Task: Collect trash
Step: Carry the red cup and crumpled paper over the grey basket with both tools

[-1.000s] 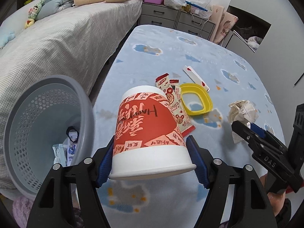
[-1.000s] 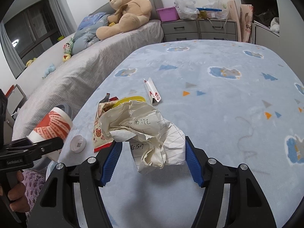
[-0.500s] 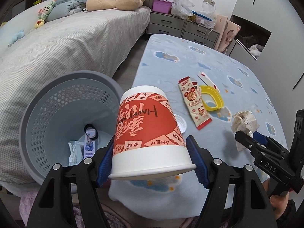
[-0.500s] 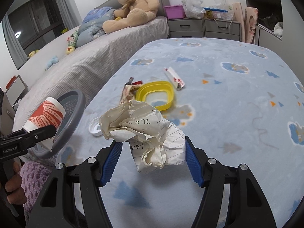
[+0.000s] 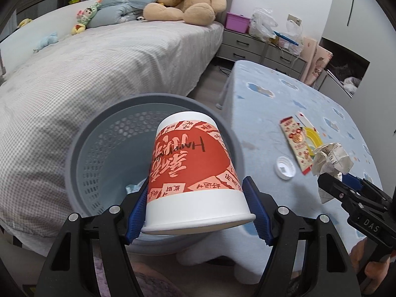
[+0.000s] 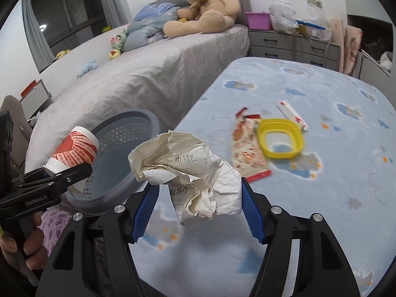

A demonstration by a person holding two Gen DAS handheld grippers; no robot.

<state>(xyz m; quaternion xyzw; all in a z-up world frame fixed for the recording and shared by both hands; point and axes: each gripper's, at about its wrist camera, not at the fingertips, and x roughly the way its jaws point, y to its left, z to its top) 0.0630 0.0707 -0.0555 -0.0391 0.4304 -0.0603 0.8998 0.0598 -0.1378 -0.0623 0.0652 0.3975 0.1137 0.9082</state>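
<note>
My left gripper (image 5: 198,210) is shut on an upside-down red and white paper cup (image 5: 193,168) and holds it over the mouth of the grey perforated waste basket (image 5: 104,153). The cup (image 6: 74,148) and basket (image 6: 128,128) also show in the right wrist view. My right gripper (image 6: 200,210) is shut on a crumpled ball of lined paper (image 6: 188,173), above the table's near left corner, to the right of the basket. The paper ball (image 5: 331,156) also shows in the left wrist view.
On the blue patterned tablecloth (image 6: 321,198) lie a red snack wrapper (image 6: 247,153), a yellow ring lid (image 6: 279,138), a small white and red packet (image 6: 292,113) and a white bottle cap (image 5: 285,168). A grey bed (image 5: 99,69) stands left of the basket.
My left gripper has swung left with the cup, from above the table to over the basket. My right gripper has also moved left toward the basket with the paper ball.
</note>
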